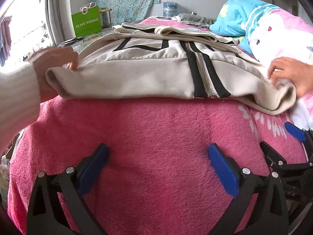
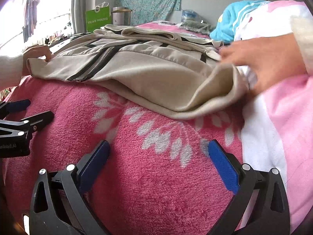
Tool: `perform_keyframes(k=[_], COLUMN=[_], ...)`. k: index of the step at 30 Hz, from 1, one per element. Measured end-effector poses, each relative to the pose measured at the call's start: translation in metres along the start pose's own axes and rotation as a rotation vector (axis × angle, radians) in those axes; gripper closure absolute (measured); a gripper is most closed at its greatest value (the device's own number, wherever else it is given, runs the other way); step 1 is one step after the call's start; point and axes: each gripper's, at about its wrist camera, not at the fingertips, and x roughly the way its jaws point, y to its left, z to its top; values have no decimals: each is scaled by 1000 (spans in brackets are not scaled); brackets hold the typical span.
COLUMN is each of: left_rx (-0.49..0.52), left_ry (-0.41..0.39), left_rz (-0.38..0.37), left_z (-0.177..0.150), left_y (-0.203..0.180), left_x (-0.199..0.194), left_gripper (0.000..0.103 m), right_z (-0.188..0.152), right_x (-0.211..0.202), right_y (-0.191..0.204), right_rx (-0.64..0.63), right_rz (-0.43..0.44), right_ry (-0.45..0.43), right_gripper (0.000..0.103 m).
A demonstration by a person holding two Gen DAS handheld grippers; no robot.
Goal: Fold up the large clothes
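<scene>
— Both tongs lie idle on the bed, see? Left tongs [image 1: 156,168] spread wide, nothing between the blue pads, resting on the pink blanket [image 1: 148,133]. Right tongs [image 2: 158,164] the same: wide, empty, just beside the left ones.

— And the person works bare-handed instead.

— Yes. Beyond the tongs the beige jacket [image 1: 148,72] lies flat across the blanket, zipper [image 1: 203,72] up. The left hand [image 1: 56,66] pinches the hem corner on one side, the right hand [image 2: 268,62] has the other corner, lifted a little.

— So what worries you?

— Several things, I think. That right corner sits against the pink-and-white quilt [image 2: 277,117]. Grab too deep and the quilt could come up with the jacket and bunch the fold.

— And the tongs themselves?

— If the hem gets pulled back toward us, it could drape over them or snag on a finger. They look close enough to the hem for that.

— The fleece blanket looks grippy.

— Likely. Dragging rather than lifting might wrinkle the lower layer, and the zipper line could go crooked if one hand leads.

— Farther back?

— Sleeves seem already folded in near the collar; a hard tug might undo them. Past that, a blue pillow [image 1: 236,17], a green bag [image 1: 87,20], a water bottle [image 1: 170,8]. Well apart, no trouble there.
</scene>
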Motion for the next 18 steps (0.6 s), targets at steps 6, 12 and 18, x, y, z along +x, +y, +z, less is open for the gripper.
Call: perform_keyframes(k=[6, 12, 18], left_rx=[2, 1, 2], left_ry=[-3, -2, -1], left_rz=[3, 0, 0], left_z=[0, -1, -2], left_y=[1, 2, 4], left_x=[-1, 0, 0], left_gripper=[4, 4, 4], right_z=[-1, -1, 3], right_x=[0, 2, 5], right_y=[4, 3, 1], right_rx=[-4, 5, 3], right_rz=[-5, 6, 4], right_ry=[-4, 3, 0], right_gripper=[7, 7, 7])
